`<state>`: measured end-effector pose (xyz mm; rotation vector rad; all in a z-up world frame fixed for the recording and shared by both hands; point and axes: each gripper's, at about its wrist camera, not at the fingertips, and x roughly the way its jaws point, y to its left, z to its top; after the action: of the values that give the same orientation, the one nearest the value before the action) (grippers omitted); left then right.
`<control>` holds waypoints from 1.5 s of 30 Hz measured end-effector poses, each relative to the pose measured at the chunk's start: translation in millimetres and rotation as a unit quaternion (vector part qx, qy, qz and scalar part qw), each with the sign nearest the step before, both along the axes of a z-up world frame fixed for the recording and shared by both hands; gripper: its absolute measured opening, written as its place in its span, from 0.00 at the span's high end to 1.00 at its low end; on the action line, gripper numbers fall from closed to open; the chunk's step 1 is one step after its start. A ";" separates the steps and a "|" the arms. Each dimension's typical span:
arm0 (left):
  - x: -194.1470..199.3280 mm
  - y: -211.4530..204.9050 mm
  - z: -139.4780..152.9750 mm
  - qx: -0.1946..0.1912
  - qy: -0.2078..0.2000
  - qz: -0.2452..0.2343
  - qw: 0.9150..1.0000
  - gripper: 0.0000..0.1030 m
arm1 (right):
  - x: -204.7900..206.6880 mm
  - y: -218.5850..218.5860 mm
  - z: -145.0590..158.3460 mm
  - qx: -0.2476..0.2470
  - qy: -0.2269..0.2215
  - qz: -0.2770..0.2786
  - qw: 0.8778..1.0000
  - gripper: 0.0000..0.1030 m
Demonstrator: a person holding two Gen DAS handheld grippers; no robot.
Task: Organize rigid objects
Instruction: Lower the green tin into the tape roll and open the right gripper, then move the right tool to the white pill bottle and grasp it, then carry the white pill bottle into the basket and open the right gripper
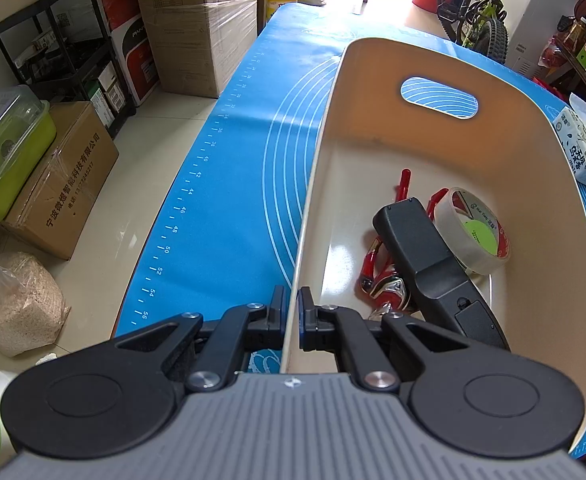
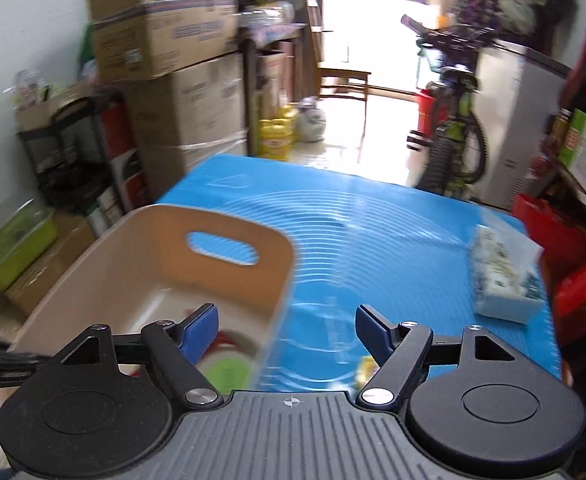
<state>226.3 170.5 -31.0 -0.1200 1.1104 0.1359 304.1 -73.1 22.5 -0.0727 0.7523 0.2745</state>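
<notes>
Two matching handheld grippers, black and grey

The left gripper [image 1: 291,306] and right gripper [image 2: 287,332] each have a ribbed grey body with a small crosshair mark, black round-ended linkage arms, silver screws at the pivots, and blue pads [image 2: 201,330] on black fingers.
</notes>
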 end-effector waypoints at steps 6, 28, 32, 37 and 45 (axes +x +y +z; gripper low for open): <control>0.0 0.0 0.0 0.000 0.000 0.000 1.000 0.93 | 16.4 -36.3 -23.6 -0.025 0.003 -0.048 0.999 0.23; 0.1 0.0 0.0 0.000 0.000 0.000 1.000 0.93 | 58.4 -54.1 -118.2 -0.019 0.083 -0.101 0.991 0.38; 0.0 -0.2 -0.1 0.000 0.000 0.000 1.000 0.93 | 59.5 -54.4 -118.5 -0.005 0.085 -0.101 0.991 0.56; 0.0 -0.1 -0.1 0.000 0.000 0.000 1.000 0.93 | 53.0 -53.8 -114.0 -0.010 0.069 -0.101 0.992 0.57; 0.0 -0.4 -0.2 0.000 0.000 0.000 1.000 0.93 | 36.3 -53.7 -95.8 -0.008 0.035 -0.097 0.995 0.57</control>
<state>226.2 170.0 -31.2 -0.1195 1.1107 0.1366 340.3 -126.8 -73.3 -0.0047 0.8255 0.0871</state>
